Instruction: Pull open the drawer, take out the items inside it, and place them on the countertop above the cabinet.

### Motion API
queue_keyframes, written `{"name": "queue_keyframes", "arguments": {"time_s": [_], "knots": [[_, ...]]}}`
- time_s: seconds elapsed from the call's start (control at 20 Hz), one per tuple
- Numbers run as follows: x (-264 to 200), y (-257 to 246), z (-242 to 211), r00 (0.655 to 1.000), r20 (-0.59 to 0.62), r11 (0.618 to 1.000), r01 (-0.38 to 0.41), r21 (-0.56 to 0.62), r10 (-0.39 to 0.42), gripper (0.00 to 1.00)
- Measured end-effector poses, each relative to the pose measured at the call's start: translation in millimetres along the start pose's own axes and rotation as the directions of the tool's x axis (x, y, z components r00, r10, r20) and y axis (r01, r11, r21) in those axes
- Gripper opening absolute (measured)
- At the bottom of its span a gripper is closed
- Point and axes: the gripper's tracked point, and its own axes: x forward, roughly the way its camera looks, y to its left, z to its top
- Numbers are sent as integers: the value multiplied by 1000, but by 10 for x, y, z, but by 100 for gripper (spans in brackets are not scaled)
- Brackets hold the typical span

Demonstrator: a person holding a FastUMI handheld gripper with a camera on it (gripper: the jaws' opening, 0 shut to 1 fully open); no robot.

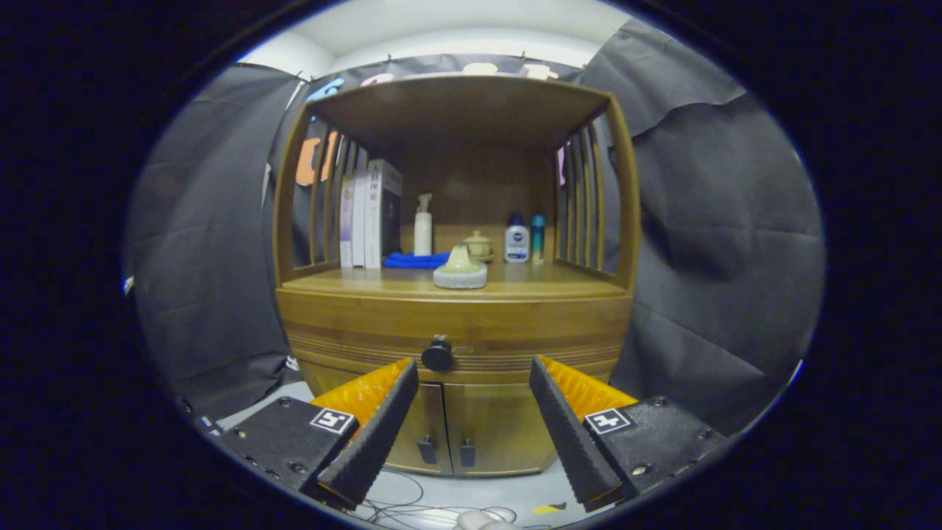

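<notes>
A wooden cabinet stands straight ahead of me. Its drawer sits closed under the countertop, with a dark round knob at its middle. My gripper is open, some way short of the cabinet. The knob shows just right of the left fingertip, in the gap between the two fingers. Nothing is held. What lies inside the drawer is hidden.
On the countertop stand books, a pump bottle, a blue cloth, a pale stone-like ornament, a small lidded pot and two bottles. Slatted sides and a top shelf enclose it. Two lower doors sit below; cables lie on the floor.
</notes>
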Motion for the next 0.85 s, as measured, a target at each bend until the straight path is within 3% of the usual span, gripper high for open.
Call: {"name": "queue_keyframes", "arguments": {"time_s": [0.6, 0.85], "knots": [[11, -23, 122, 992, 126, 1000, 15, 13, -16, 99], [-4, -40, 110, 993, 118, 1000, 19, 12, -20, 99]]}}
